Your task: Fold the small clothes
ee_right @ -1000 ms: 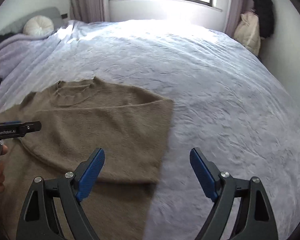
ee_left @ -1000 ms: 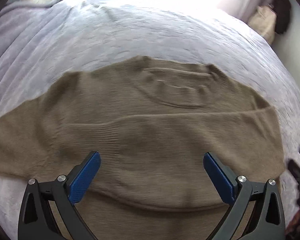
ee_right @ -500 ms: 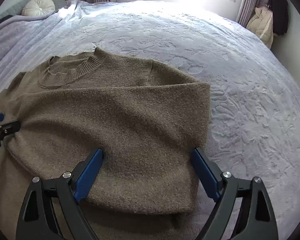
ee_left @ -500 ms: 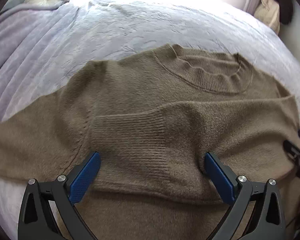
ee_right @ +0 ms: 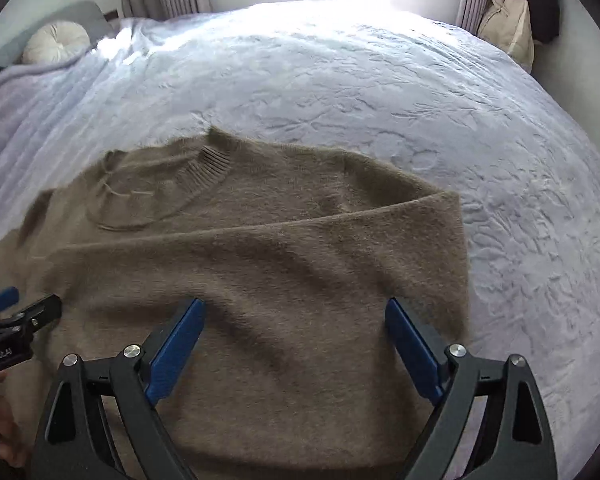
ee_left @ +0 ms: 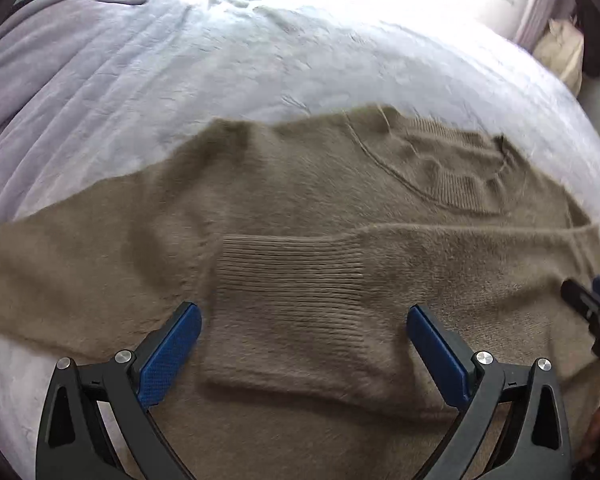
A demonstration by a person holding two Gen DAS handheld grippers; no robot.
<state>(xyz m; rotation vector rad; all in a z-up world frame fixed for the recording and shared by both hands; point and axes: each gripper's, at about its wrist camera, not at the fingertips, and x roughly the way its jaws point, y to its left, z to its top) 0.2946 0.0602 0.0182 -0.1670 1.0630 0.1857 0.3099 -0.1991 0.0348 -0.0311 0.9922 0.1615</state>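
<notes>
A fuzzy brown sweater (ee_left: 300, 208) lies flat on the bed, neck hole away from me. One sleeve is folded across the chest, its ribbed cuff (ee_left: 292, 280) just ahead of my left gripper (ee_left: 304, 336). That gripper is open, blue pads spread either side of the cuff, holding nothing. The other sleeve stretches off to the left. In the right wrist view the sweater (ee_right: 260, 248) shows its folded right edge, and my right gripper (ee_right: 296, 340) hovers open over the folded sleeve. The left gripper's tip (ee_right: 24, 316) shows at that view's left edge.
A pale lilac quilted bedspread (ee_right: 380, 100) covers the bed all around the sweater. A round cream cushion (ee_right: 56, 40) sits at the headboard, far left. A beige bag (ee_right: 508, 24) and a dark garment stand by the wall, beside the curtained window.
Both grippers have pulled back slightly and stayed open. The folded sleeve lies where it was; the left view now sits more directly over its cuff.
</notes>
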